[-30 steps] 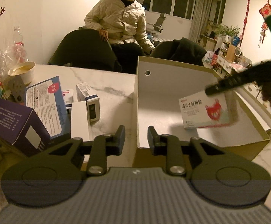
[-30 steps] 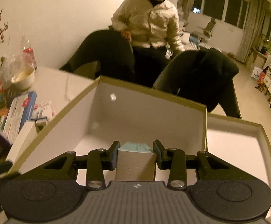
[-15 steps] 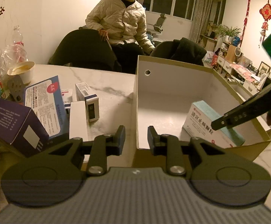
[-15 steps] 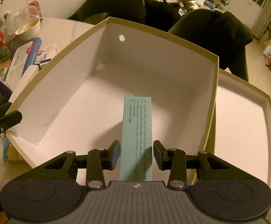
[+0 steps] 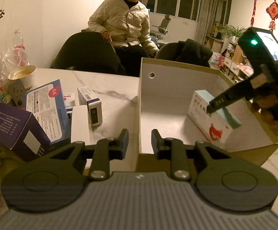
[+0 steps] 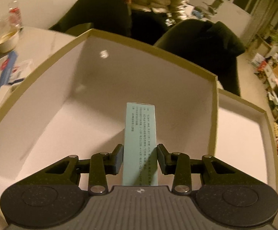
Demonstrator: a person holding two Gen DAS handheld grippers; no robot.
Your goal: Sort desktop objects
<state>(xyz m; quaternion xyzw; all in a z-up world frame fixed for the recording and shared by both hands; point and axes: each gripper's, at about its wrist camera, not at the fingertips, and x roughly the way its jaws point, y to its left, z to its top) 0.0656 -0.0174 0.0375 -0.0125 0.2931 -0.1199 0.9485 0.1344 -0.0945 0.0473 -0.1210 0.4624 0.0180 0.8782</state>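
Observation:
A big open carton [image 5: 177, 71] with white inner walls stands on the marble table. Inside it, near the right wall, a white and pale-green medicine box [image 5: 208, 126] with a red bear stands on its long edge on the floor. My right gripper [image 5: 212, 108] reaches down into the carton [image 6: 148, 46]. Its jaws are closing, with both pads against the sides of the medicine box [image 6: 140, 130]. My left gripper [image 5: 140, 140] hovers at the carton's near left corner, shut, with nothing between its fingers.
Left of the carton lie a purple box [image 5: 10, 122], a blue-and-white box [image 5: 47, 107], a flat white box [image 5: 80, 122] and a small white box [image 5: 93, 107]. A bowl [image 5: 24, 74] sits behind them. A shallow lid [image 6: 240, 134] lies right of the carton. A person [image 5: 125, 23] sits behind the table.
The right gripper has come down and tipped steeper, carrying the medicine box from the air above the carton onto its floor. The left gripper has stayed put.

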